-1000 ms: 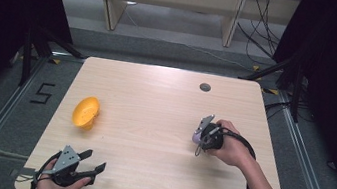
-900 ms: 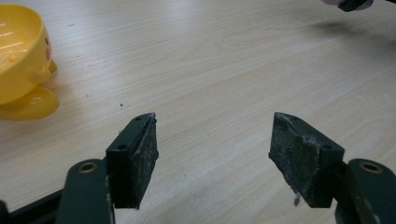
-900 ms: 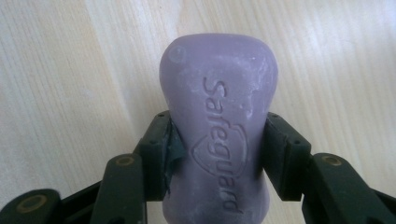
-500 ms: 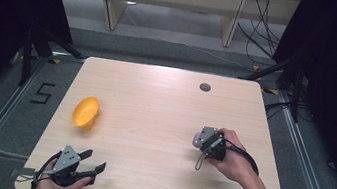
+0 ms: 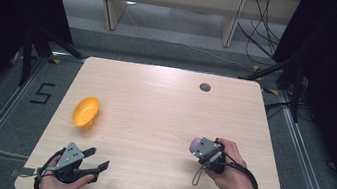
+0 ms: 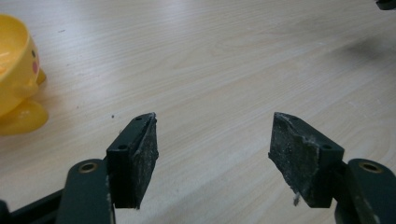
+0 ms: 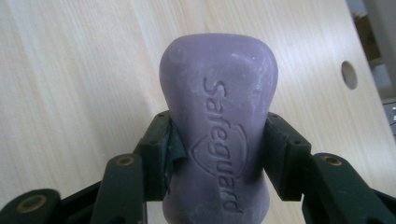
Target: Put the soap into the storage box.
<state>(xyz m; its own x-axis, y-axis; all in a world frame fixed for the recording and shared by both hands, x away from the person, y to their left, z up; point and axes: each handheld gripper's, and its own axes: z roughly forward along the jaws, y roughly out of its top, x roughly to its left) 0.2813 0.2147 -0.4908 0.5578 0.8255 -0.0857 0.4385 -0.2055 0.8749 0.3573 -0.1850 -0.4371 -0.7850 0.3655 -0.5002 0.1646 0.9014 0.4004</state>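
A purple bar of soap (image 7: 219,130) with "Safeguard" pressed into it sits between the pads of my right gripper (image 7: 218,161), which is shut on it. From above, the soap (image 5: 196,144) and the right gripper (image 5: 201,149) hover over the table's right front part, held by a hand. A yellow duck-shaped bowl (image 5: 86,111) lies on the table at the left; its side with a pink cheek (image 6: 16,79) is at the left edge of the left gripper view. My left gripper (image 5: 96,159) rests near the front left edge, open, with bare wood between its pads (image 6: 212,156).
The light wooden table (image 5: 155,102) has a round cable hole (image 5: 205,87) near its far right edge. Grey floor with rails lies around the table, and a shelf frame stands behind it. Cables trail from both grippers.
My right gripper has carried the purple soap toward the front of the table, nearer the person. The left gripper and the yellow bowl have stayed put.
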